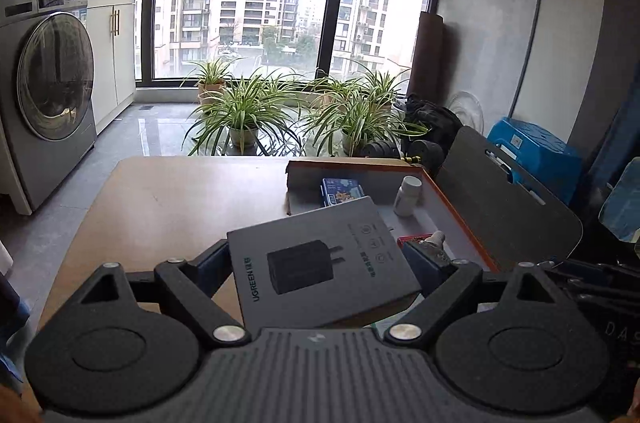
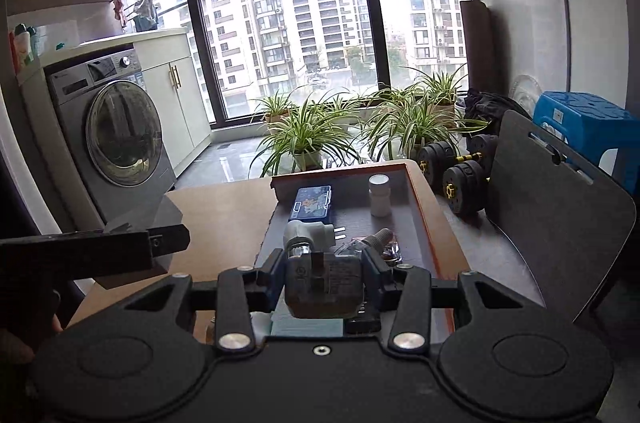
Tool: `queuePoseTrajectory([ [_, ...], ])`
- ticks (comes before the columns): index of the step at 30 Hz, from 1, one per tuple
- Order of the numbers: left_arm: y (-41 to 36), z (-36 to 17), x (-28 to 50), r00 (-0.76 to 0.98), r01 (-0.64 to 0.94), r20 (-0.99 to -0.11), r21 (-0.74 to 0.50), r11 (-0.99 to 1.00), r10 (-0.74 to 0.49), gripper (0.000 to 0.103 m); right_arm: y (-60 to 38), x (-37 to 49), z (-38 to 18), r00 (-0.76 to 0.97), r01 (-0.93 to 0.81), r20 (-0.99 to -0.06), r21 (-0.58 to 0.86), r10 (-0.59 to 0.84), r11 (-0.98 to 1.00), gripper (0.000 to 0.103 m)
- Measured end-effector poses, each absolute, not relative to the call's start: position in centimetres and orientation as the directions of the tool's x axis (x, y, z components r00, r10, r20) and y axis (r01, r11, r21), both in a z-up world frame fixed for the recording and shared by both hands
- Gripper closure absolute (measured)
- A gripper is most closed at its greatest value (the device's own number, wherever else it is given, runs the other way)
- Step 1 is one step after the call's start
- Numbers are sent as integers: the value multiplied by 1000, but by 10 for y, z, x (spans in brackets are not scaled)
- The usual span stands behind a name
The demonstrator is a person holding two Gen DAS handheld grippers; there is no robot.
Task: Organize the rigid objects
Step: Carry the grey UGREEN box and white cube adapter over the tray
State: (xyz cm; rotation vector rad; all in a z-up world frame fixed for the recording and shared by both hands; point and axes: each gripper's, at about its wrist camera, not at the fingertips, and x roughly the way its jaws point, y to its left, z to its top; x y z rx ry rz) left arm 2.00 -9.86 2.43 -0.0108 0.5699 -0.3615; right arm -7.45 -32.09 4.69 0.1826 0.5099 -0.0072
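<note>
The left gripper [image 1: 320,263] is clamping a flat grey UGREEN charger box [image 1: 320,255] by its two side edges, holding it tilted just above the near left corner of the tray [image 1: 460,211]. The right gripper [image 2: 324,273] is pinching a small dark plug adapter [image 2: 324,287] between its pads, poised over the tray's near end.

Both loads look bound for the tray, so I would judge the step best done one hand at a time: the box levelled and lowered flat into the bare grey stretch at the near left, the adapter set beside it.

Further in, a white plug [image 2: 310,233] and a clear small item with a ribbed cap [image 2: 370,243] are lying close ahead of the adapter, leaving little room there. Beyond them a blue patterned case [image 2: 312,204] and a white bottle [image 2: 379,195] are standing well apart at the far end.

The tray's orange-edged rim is raised, so each piece must clear it. The wooden table [image 1: 168,207] to the left is offering open space; a dark chair back [image 2: 560,215] is crowding the right.
</note>
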Motion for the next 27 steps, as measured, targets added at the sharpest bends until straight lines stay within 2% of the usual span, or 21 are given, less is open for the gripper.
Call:
queuePoseTrajectory([
  [27, -116, 28, -1, 774, 394, -506, -87, 915, -381, 10, -325, -67, 62, 887, 51, -461, 160, 29, 986, 52],
])
